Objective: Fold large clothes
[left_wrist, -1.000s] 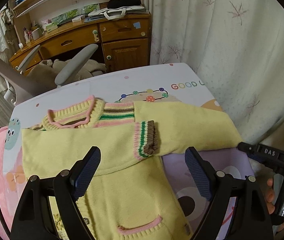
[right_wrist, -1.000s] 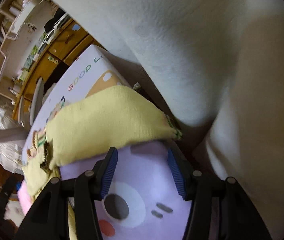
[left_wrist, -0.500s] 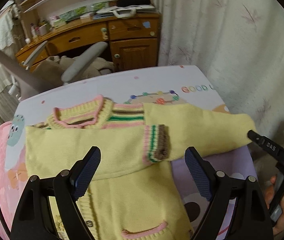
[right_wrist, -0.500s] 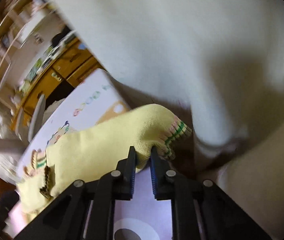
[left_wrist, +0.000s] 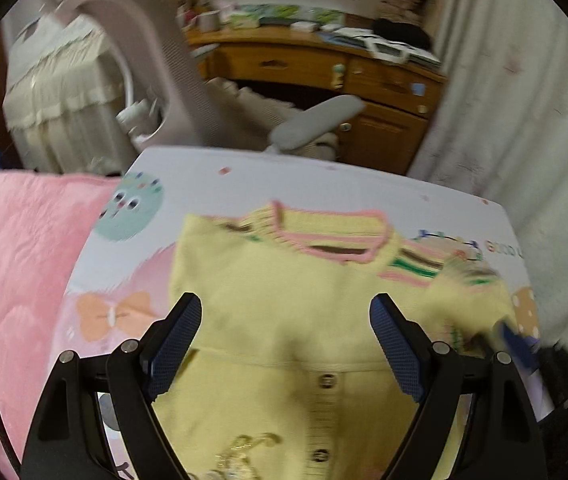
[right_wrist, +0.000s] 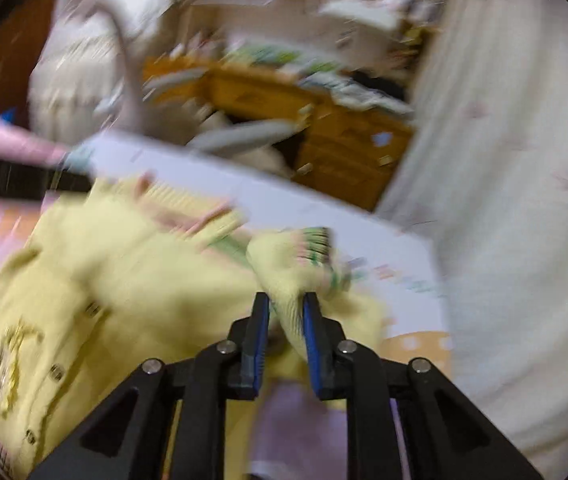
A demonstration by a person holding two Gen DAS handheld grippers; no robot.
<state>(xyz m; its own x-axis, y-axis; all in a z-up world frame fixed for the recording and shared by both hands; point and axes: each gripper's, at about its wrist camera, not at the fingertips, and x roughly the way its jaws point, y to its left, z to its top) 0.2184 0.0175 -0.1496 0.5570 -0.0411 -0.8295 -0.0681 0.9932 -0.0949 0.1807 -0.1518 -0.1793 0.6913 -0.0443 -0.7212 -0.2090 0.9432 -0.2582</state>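
Note:
A yellow knit cardigan with a pink-trimmed collar and striped cuffs lies front up on the bed, one sleeve folded across its chest. My left gripper hovers open above the chest with nothing between its fingers. My right gripper has the other sleeve pinched between its pads just below the striped cuff and holds it up over the cardigan's right side. Its jaws are opening slightly, with the fabric still between them. That gripper shows blurred in the left wrist view.
A cartoon-print sheet covers the bed, with a pink quilt on its left. Beyond the far edge stand a grey office chair and a cluttered wooden desk. A white curtain hangs along the right.
My right gripper shut on the outstretched sleeve near its cuff, then lifted and swept it left over the cardigan while rolling. My left gripper swung left, still open.

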